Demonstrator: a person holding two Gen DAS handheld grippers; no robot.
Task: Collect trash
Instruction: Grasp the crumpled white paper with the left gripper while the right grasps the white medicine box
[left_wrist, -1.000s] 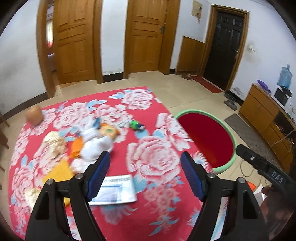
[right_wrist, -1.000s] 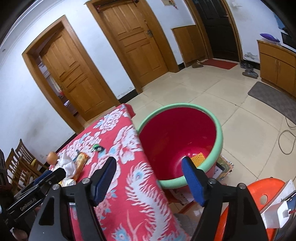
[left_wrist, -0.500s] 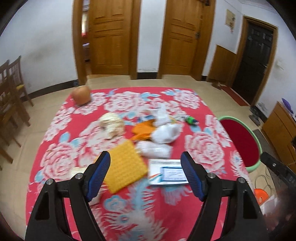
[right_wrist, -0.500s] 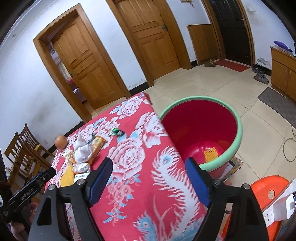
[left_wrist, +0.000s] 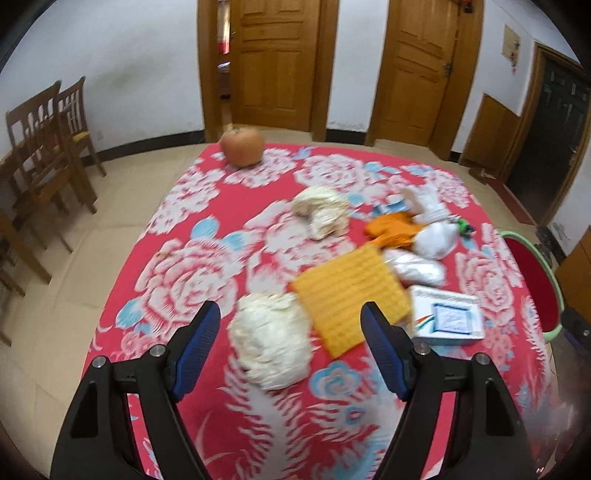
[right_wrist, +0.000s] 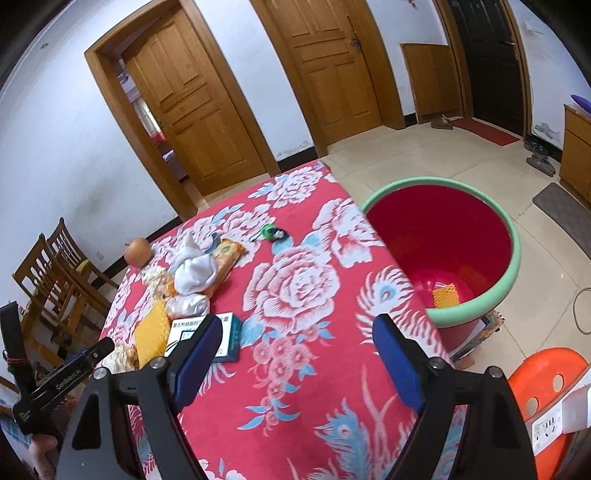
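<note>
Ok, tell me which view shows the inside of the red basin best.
The right wrist view: the red basin is seen from above beside the table, its bottom in sight with a yellow mesh piece lying in it. The left wrist view catches only its rim at the frame's right edge.

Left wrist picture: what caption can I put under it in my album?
Open left gripper hovering over crumpled white paper beside a yellow mesh sheet on the flowered tablecloth.
</note>
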